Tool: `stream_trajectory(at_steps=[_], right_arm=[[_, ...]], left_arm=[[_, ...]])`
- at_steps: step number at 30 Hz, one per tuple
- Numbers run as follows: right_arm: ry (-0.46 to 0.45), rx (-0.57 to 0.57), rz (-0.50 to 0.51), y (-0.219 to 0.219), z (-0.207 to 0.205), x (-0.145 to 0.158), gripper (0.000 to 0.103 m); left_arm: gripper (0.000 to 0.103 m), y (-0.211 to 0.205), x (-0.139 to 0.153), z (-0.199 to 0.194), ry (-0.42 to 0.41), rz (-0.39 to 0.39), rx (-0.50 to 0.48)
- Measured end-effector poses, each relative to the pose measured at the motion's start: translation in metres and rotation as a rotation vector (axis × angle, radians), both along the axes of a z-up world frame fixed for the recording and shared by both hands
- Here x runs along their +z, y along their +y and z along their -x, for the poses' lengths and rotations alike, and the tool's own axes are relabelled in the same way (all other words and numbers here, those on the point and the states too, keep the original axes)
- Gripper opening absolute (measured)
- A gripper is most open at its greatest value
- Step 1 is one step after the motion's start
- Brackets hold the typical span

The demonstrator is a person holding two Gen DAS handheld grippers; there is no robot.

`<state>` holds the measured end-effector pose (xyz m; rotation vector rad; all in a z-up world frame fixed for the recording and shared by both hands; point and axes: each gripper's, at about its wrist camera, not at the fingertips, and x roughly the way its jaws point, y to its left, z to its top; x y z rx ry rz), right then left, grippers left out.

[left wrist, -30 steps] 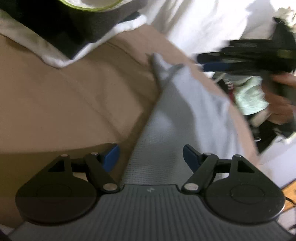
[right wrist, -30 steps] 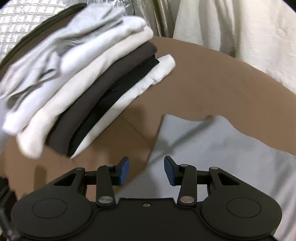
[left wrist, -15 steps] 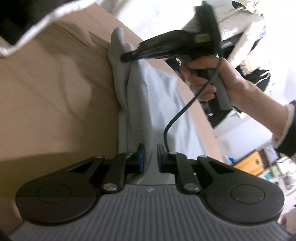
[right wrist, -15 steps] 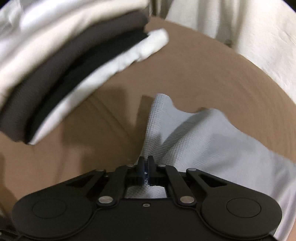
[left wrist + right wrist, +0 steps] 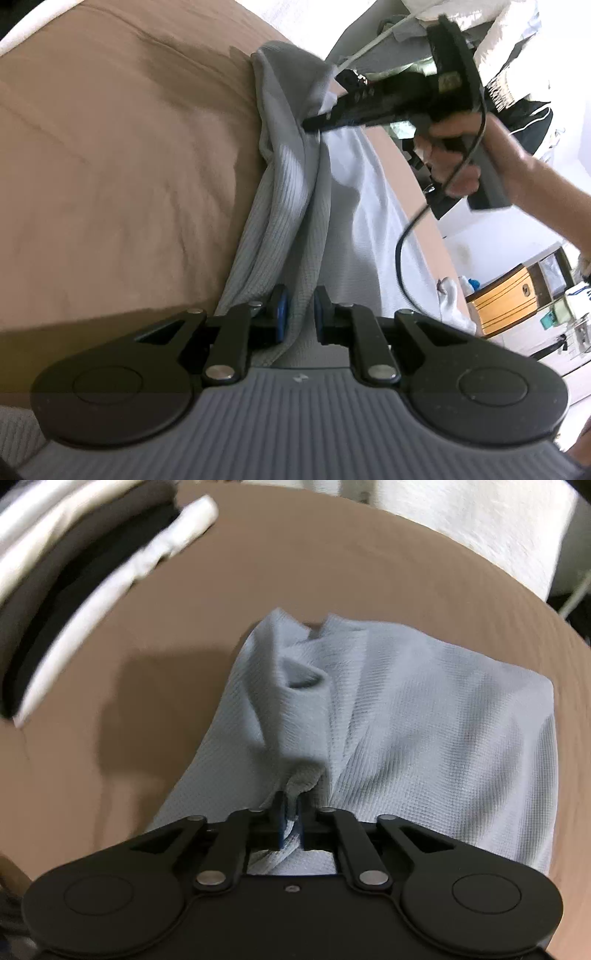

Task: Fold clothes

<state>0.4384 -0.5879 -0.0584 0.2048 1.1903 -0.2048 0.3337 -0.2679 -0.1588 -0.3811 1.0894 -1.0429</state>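
Grey garment [image 5: 295,206] long axis runs near-to-far between grippers; left gripper [image 5: 298,320] fingers pinch near edge, right gripper [image 5: 290,816] fingers pinch far edge.

A light grey waffle-knit garment [image 5: 424,716] is spread on the brown bed [image 5: 332,561], partly lifted and bunched into long ridges. One edge is pinched by the right tongs [image 5: 290,821], where the cloth is gathered into a tight fold; a small pocket-like pucker is seen just above that fold. The opposite end [image 5: 295,206] is clamped by the left tongs [image 5: 298,319], and a raised crease runs away from them. A stack of folded clothes [image 5: 85,576], white and dark, lies apart from the garment on the same bed.
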Motion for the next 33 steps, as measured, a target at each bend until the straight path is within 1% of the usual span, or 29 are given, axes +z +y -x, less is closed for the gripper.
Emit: stream_trajectory(at_steps=[1,2,3,4,5,6,8,10,11,12,15,17,19,20,21,22,23,24,26,28,29,30,31,33], right_arm=[[-0.013,-0.026,-0.009,-0.002,0.0,0.004,0.02],[-0.032,-0.051,-0.011,-0.004,-0.001,0.008,0.026],[-0.057,-0.075,-0.012,-0.005,-0.001,0.013,0.028],[-0.081,-0.094,-0.016,-0.007,-0.002,0.018,0.028],[-0.109,-0.108,-0.038,-0.009,-0.002,0.023,0.029],[-0.142,-0.122,-0.077,-0.01,-0.002,0.028,0.035],[-0.198,-0.16,-0.205,-0.014,0.0,0.037,0.046],[-0.218,-0.177,-0.299,-0.014,0.002,0.04,0.046],[-0.216,-0.172,-0.312,-0.013,0.002,0.039,0.046],[-0.204,-0.163,-0.301,-0.01,-0.001,0.037,0.046],[-0.136,-0.139,-0.226,-0.002,-0.013,0.022,0.046],[-0.049,-0.141,-0.149,0.001,-0.031,0.003,0.045],[0.038,-0.164,-0.067,0.003,-0.039,-0.015,0.045],[0.044,-0.165,-0.042,0.004,-0.04,-0.019,0.044],[0.034,-0.153,-0.016,0.007,-0.041,-0.021,0.033],[0.027,-0.128,0.02,0.011,-0.041,-0.021,0.019],[0.023,-0.084,0.061,0.018,-0.043,-0.017,0.008],[0.002,-0.049,0.079,0.022,-0.043,-0.01,0.007],[-0.079,-0.014,0.068,0.027,-0.039,0.008,0.006],[-0.174,0.014,0.013,0.028,-0.036,0.032,0.006],[-0.218,0.03,-0.01,0.029,-0.034,0.043,0.006],[-0.259,0.045,-0.028,0.03,-0.034,0.055,0.006],[-0.293,0.058,-0.046,0.031,-0.034,0.065,0.006],[-0.333,0.064,-0.078,0.03,-0.04,0.081,0.006]], left_arm=[[0.013,0.002,0.002,0.004,-0.005,-0.005,-0.002],[0.013,0.0,0.003,0.004,-0.008,-0.01,-0.004],[0.013,-0.003,0.003,0.005,-0.01,-0.014,-0.006],[0.013,-0.005,0.003,0.004,-0.011,-0.018,-0.008],[0.015,-0.006,0.002,0.004,-0.007,-0.021,-0.012],[0.016,-0.006,0.001,0.002,0.009,-0.016,-0.016],[0.016,-0.003,0.001,-0.004,0.046,0.003,-0.017],[0.016,-0.001,-0.003,-0.009,0.085,0.026,-0.011],[0.016,-0.001,-0.005,-0.009,0.097,0.033,-0.009],[0.016,-0.001,-0.008,-0.01,0.109,0.041,-0.007],[0.016,0.002,-0.006,0.004,0.078,0.019,-0.016],[0.016,-0.002,-0.004,0.005,0.049,0.004,-0.022],[0.016,-0.005,-0.001,0.007,0.027,-0.006,-0.024],[0.016,-0.006,0.0,0.008,0.021,-0.009,-0.023],[0.016,-0.007,0.001,0.009,0.014,-0.012,-0.022],[0.016,-0.008,0.002,0.01,0.008,-0.015,-0.021],[0.016,-0.009,0.003,0.01,0.002,-0.019,-0.02],[0.016,-0.009,0.004,0.011,-0.005,-0.022,-0.019],[0.016,-0.005,0.015,0.011,-0.048,-0.023,-0.002],[0.017,0.001,0.028,0.011,-0.108,0.001,0.036],[0.017,0.006,0.03,0.008,-0.125,0.014,0.056],[0.02,0.01,0.034,0.006,-0.143,0.027,0.082],[0.028,0.013,0.039,0.004,-0.162,0.039,0.11],[0.037,0.016,0.045,0.001,-0.197,0.047,0.156]])
